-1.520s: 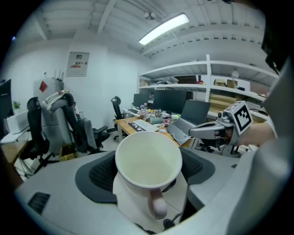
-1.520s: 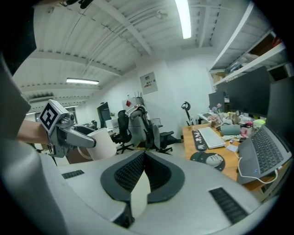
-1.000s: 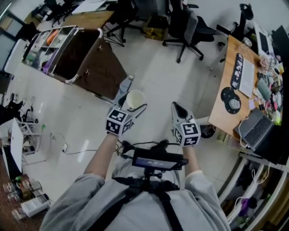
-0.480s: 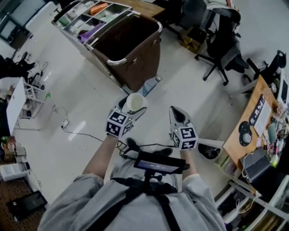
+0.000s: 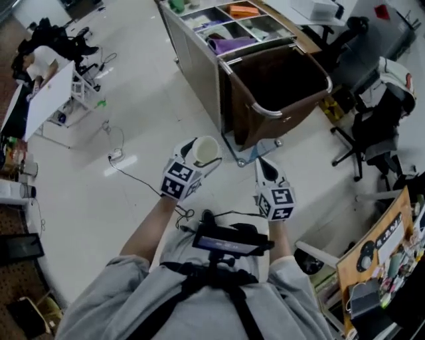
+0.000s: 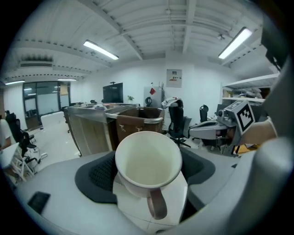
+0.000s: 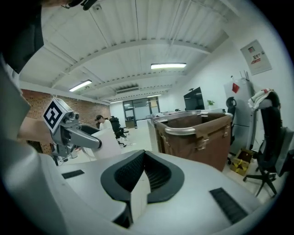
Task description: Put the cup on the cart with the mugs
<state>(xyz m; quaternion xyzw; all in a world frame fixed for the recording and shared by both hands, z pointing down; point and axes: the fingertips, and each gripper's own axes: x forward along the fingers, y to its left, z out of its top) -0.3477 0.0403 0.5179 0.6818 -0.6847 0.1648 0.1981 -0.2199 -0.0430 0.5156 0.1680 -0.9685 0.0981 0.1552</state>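
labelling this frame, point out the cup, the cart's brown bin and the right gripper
cup [image 6: 148,160], left gripper view, inner wall of the cup
brown bin [image 5: 282,76], head view, its dark inside
right gripper [image 5: 263,165], head view, tip of its closed fingers

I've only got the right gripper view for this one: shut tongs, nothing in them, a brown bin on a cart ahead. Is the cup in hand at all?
Observer: Yes. The left gripper view shows the left tongs clamped on a white cup, handle toward the camera.
Reviewer: Anything inside it?
Observer: No, that view looks straight into it and it's empty.
Reviewer: Are there mugs on the cart?
Observer: The head view looks down on the cart. Its top tray holds an orange thing and a purple thing, but I can't make out any mugs.
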